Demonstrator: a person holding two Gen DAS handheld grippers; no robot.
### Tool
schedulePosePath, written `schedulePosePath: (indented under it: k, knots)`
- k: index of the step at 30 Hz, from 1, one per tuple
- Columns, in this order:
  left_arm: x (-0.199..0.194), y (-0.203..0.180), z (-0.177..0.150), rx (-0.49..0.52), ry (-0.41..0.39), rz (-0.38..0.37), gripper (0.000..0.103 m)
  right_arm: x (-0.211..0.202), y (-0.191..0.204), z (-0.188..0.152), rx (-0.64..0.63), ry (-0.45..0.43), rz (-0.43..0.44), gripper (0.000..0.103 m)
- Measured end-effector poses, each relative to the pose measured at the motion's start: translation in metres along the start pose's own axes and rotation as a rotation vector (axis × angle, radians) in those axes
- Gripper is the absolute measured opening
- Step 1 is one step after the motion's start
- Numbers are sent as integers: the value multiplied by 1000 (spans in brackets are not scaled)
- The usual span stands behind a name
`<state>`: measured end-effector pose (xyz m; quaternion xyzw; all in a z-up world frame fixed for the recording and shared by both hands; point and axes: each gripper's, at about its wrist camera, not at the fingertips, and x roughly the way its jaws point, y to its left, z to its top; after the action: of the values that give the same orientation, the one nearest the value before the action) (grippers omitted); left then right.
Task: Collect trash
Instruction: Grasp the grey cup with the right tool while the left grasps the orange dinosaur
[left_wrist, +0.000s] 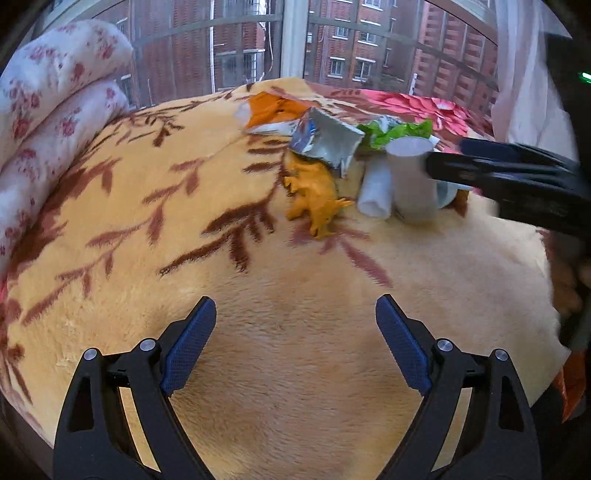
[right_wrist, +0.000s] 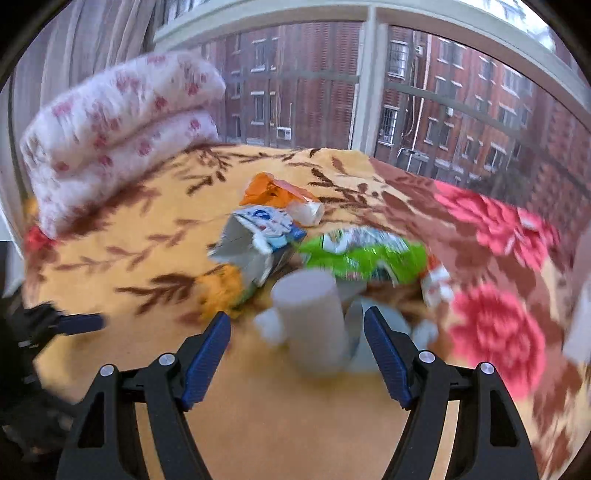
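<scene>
Both grippers are spread: right gripper (right_wrist: 297, 328) brackets the upturned paper cup (right_wrist: 314, 321) ungripped; left gripper (left_wrist: 295, 343) holds nothing; the cup may be toppled into the adjacent wrappers (right_wrist: 364, 254) if clipped

Three wrappers are counted: orange (left_wrist: 275, 109), silver-blue (left_wrist: 327, 142), green (left_wrist: 397, 131). Two paper cups (left_wrist: 412, 181) (left_wrist: 375, 192) and one toy dinosaur (left_wrist: 314, 192) are seen.

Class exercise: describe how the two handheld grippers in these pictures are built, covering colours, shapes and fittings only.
Both the left gripper and the right gripper share one build: black plastic arms with long cut-out slots, silver round pivot bolts, and two fingers faced with ribbed dark-blue pads. No cables, sleeves or markings show.
</scene>
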<state>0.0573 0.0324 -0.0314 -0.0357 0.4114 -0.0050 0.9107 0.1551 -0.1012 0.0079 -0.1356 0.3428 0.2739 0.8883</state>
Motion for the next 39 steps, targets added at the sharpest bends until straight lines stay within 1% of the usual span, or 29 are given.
schedulePosePath:
  k: [2,3,4,5,7,10,12,13,15,18,20,24,28,30,31,32,33,34,35,36,39]
  knots:
    - [2,3,0,-13,5,-6,86,20,4,7,-43,20,-33,73]
    - [3,3,0,-15,7,-9,86,30,6,9,-67,32,-49,70]
    - [4,4,-1,-19,8,-11,86,39,7,9,-88,43,-59,64]
    - [5,4,-1,-18,8,-12,86,46,8,9,-99,54,-65,47]
    - [7,4,-1,-14,8,-8,86,54,9,6,-109,63,-91,47]
    - [6,3,-2,-8,6,-8,86,37,7,3,-78,6,-99,47]
    - [6,3,-1,-11,7,-24,86,7,-1,3,-16,-68,-65,47]
    - [7,3,1,-14,9,-35,86,-3,-4,2,5,-89,-47,47]
    - [9,2,8,-19,19,-51,86,-36,-14,-3,72,-152,11,47]
    - [18,0,25,-35,30,-67,86,-74,-25,-19,150,-197,47,47]
    - [28,-2,40,-44,39,-65,86,-87,-30,-35,190,-195,60,47]
    - [56,-1,68,-68,72,-58,86,-104,-35,-71,246,-169,47,47]
    - [83,-3,89,-88,109,-83,86,-116,-32,-99,281,-162,53,47]
    - [98,-7,97,-73,124,-64,86,-117,-30,-108,299,-156,64,47]
    - [105,-9,99,-65,133,-43,86,-115,-28,-111,305,-152,71,47]
    - [115,-10,102,-62,146,-18,85,-114,-28,-112,306,-149,75,47]
    - [121,-9,103,-61,152,0,77,-111,-27,-113,308,-147,81,47]
    - [125,-10,104,-53,146,29,72,-110,-27,-114,309,-146,84,47]
    - [124,-10,104,-40,132,56,64,-108,-25,-115,309,-143,86,47]
    - [121,-10,103,-39,121,56,52,-107,-25,-116,311,-142,84,47]
    - [108,-7,95,-43,97,26,52,-105,-24,-117,324,-146,85,47]
